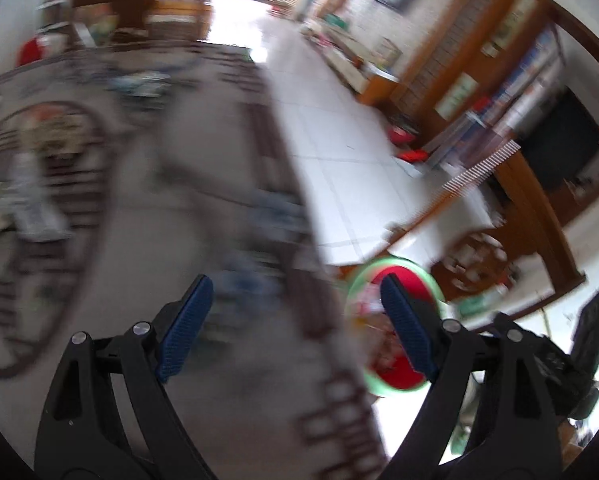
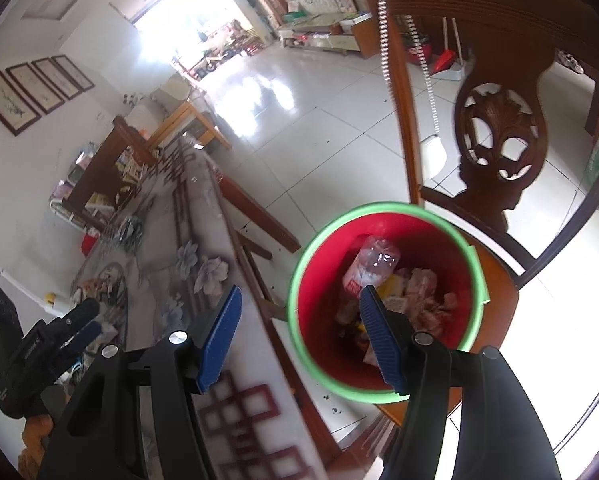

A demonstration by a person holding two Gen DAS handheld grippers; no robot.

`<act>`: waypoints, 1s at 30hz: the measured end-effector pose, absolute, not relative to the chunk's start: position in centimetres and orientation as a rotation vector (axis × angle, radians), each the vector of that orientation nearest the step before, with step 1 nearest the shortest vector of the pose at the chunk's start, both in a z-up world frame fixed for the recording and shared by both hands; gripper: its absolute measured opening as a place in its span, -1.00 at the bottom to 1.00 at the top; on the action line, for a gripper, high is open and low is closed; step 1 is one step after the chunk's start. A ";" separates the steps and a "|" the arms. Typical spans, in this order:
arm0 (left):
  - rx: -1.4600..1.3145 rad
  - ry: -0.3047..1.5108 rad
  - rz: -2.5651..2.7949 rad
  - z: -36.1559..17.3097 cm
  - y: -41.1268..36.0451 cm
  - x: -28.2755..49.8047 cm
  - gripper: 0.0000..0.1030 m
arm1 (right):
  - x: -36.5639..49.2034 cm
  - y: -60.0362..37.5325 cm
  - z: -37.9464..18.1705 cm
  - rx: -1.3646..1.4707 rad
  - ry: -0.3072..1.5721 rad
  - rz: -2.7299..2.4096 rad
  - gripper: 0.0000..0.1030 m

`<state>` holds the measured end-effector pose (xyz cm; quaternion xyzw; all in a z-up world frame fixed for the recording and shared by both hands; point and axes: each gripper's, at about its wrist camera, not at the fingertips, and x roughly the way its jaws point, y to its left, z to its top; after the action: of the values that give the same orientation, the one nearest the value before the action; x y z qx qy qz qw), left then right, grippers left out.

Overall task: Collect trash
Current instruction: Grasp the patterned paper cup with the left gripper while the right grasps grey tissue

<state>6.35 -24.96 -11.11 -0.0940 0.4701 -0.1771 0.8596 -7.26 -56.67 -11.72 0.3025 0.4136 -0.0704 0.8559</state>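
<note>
A red bucket with a green rim (image 2: 451, 236) stands on a wooden chair seat beside the table. It holds a crushed clear plastic bottle (image 2: 373, 264) and crumpled paper and wrappers (image 2: 423, 292). My right gripper (image 2: 299, 312) is open and empty, above the gap between table edge and bucket. My left gripper (image 1: 295, 300) is open and empty over the patterned table; its view is blurred. The bucket also shows in the left wrist view (image 1: 403, 272) behind the right finger. More litter (image 1: 31, 196) lies blurred on the table's left side. The left gripper shows in the right wrist view (image 2: 75, 324).
The table (image 2: 203, 216) has a grey floral cover with dark red borders. A carved wooden chair back (image 2: 499, 128) rises behind the bucket. White tiled floor (image 2: 319, 128) lies beyond. A wooden shelf with clutter (image 2: 111, 172) stands at the table's far end.
</note>
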 end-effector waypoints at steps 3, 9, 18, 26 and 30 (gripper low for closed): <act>-0.195 0.963 -0.237 -11.4 -18.5 7.6 0.61 | -6.3 -54.3 -11.6 0.617 0.880 -0.129 0.17; -0.109 0.973 -0.068 -12.1 -5.6 10.5 0.71 | -4.4 -48.4 -11.4 0.577 0.912 -0.074 0.17; 0.587 1.120 -0.300 -15.9 -1.7 16.6 0.83 | -1.7 -38.9 -11.7 0.538 0.959 0.018 0.17; 0.691 1.196 -0.414 -19.7 -1.3 20.1 0.56 | -0.9 -33.2 -11.0 0.476 0.980 0.060 0.17; 0.597 1.196 -0.420 -20.0 -0.6 20.0 0.23 | 0.0 -32.1 -10.7 0.461 0.983 0.060 0.17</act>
<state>19.96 -0.63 -19.98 0.2746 0.5503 -0.1934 0.7644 -0.03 -32.08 -10.71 0.2194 0.4677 0.0285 0.8557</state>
